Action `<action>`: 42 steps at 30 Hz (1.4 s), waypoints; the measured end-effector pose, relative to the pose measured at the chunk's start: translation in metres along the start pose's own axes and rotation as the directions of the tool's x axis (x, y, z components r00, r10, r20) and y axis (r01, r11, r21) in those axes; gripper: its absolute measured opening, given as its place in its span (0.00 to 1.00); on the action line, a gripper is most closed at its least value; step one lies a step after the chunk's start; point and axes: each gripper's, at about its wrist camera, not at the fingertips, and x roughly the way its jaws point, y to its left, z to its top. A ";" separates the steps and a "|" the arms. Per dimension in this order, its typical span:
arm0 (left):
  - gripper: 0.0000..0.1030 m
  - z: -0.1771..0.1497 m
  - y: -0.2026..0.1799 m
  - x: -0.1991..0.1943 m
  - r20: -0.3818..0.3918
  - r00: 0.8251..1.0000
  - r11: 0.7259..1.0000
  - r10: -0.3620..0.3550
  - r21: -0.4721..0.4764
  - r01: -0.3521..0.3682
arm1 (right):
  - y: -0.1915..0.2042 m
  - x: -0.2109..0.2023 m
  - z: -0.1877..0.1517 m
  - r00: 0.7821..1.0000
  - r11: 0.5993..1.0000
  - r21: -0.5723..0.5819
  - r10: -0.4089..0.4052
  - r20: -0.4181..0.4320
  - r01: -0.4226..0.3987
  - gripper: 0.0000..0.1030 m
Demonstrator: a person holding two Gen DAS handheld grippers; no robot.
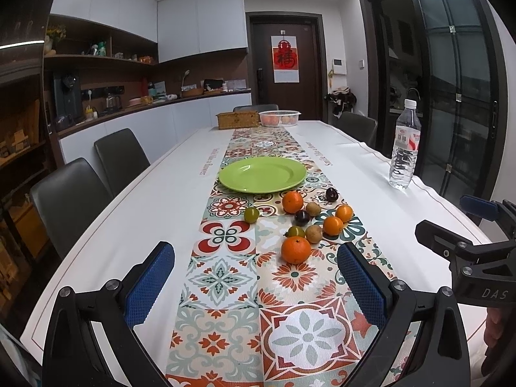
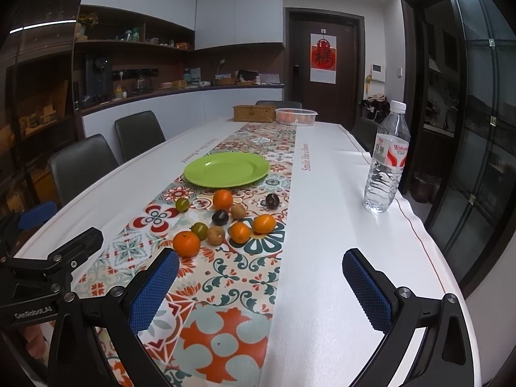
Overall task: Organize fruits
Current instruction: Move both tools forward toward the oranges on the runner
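Hovering over the near end of the table, both grippers are sitting with jaws spread wide and nothing between the pads. Fruits are lying loose on the patterned runner (image 1: 225,274), clustered just short of the empty green plate (image 1: 262,174), none on it yet. Nearest piece is the big orange (image 1: 295,250). From the left gripper (image 1: 254,287) it is lying ahead and slightly right of centreline; from the right gripper (image 2: 261,287) the same orange (image 2: 186,243) is sitting ahead and well left, just off the left pad tip. Judging by that, the left one is lining up better and needs mostly a straight push forward. Round fruit, so no long axis to align. The water bottle (image 1: 404,148) is standing well apart, at the right edge.
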 end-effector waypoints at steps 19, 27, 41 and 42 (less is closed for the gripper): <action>1.00 0.000 -0.007 0.017 -0.023 0.999 0.998 -0.035 0.057 0.036 | 0.001 0.017 -0.001 1.000 0.999 -0.037 -0.001 -0.024 0.000 0.99; 0.90 0.003 -0.011 0.045 -0.084 0.992 0.992 -0.093 0.072 0.099 | 0.001 0.047 0.007 0.997 0.996 -0.082 0.034 -0.066 -0.039 0.99; 0.66 0.000 -0.021 0.093 -0.213 0.965 0.977 -0.155 0.109 0.181 | 0.012 0.104 0.016 0.977 0.961 -0.237 0.098 -0.189 -0.142 0.79; 0.65 0.000 -0.021 0.098 -0.227 0.961 0.977 -0.157 0.105 0.185 | 0.012 0.107 0.016 0.974 0.960 -0.236 0.104 -0.201 -0.151 0.75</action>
